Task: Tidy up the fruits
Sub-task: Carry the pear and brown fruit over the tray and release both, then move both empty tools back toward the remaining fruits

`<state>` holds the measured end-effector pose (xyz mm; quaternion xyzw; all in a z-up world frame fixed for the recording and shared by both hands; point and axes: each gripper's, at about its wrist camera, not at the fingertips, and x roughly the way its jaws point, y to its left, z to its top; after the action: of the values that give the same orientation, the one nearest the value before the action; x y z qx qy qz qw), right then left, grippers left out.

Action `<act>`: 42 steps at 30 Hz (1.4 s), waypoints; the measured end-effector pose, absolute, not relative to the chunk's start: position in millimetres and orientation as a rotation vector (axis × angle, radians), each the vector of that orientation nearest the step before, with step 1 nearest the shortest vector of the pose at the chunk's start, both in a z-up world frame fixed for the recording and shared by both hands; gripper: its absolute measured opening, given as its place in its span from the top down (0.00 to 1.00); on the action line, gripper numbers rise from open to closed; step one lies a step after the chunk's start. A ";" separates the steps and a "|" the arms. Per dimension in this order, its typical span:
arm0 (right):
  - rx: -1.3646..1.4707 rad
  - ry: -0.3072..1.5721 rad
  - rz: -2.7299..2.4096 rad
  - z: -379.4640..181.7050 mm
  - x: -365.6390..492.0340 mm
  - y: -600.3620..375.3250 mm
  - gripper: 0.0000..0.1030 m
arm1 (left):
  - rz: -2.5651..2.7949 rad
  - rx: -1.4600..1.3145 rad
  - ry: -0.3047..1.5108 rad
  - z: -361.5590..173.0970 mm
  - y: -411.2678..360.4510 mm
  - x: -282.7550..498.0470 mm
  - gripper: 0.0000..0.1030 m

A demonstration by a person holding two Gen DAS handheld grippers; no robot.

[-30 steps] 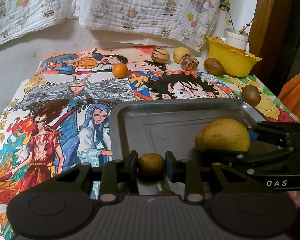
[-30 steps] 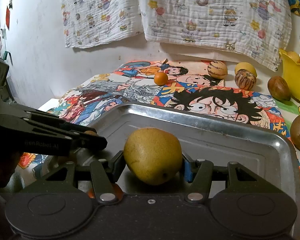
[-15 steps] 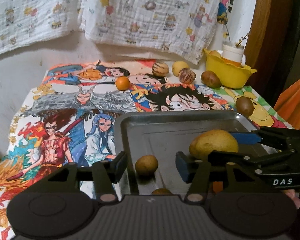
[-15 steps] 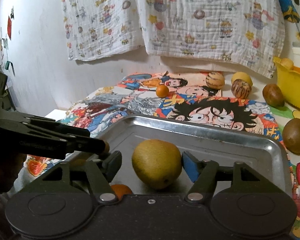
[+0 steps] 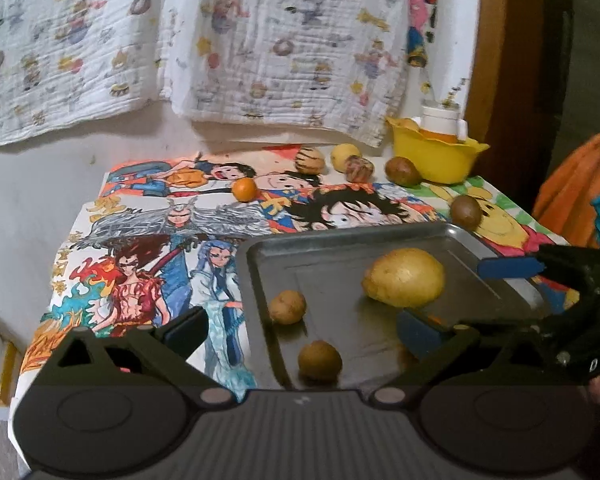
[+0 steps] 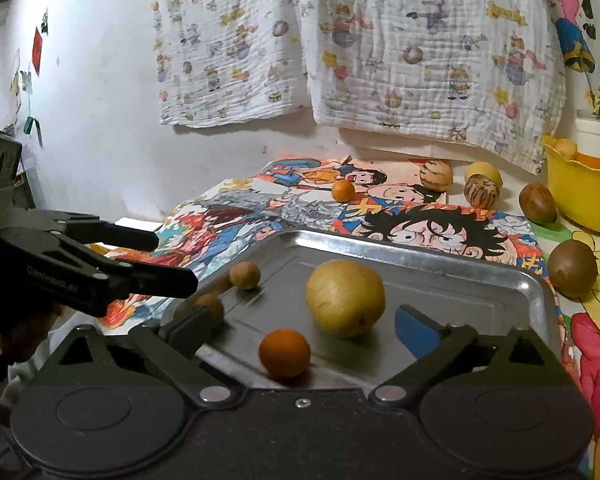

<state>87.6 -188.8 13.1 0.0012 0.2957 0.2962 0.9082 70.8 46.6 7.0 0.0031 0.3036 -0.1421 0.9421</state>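
Tongs (image 5: 300,330) (image 6: 300,326) tilted down, jaws opening — nothing between

The tray (image 6: 420,258) near edge is hidden behind the right gripper's body. One small brown fruit (image 6: 210,304) is half covered by a finger. The yellow bowl (image 6: 584,196) gets cut off at the frame edge, its contents barely made out.

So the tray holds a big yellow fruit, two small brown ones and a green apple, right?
Not quite: there is no green apple. The fourth fruit in the tray is a small orange, shown in the right wrist view beside the big yellow fruit and two small brown ones.
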 end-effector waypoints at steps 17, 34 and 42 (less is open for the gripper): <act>-0.036 0.654 0.530 4.8 67.7 -210.5 0.01 | -0.288 0.125 0.706 -10.7 56.2 51.8 0.01; 0.002 0.629 0.451 7.4 138.9 -229.1 0.01 | -0.285 0.195 0.684 6.5 46.3 114.2 0.00; -0.006 0.640 0.411 15.4 217.2 -221.5 0.01 | -0.260 0.197 0.672 22.0 40.3 176.5 0.00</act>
<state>217.2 -221.5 15.4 -0.0030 0.3123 0.2008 0.9285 176.5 40.3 22.0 0.0962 0.3283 -0.1269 0.9311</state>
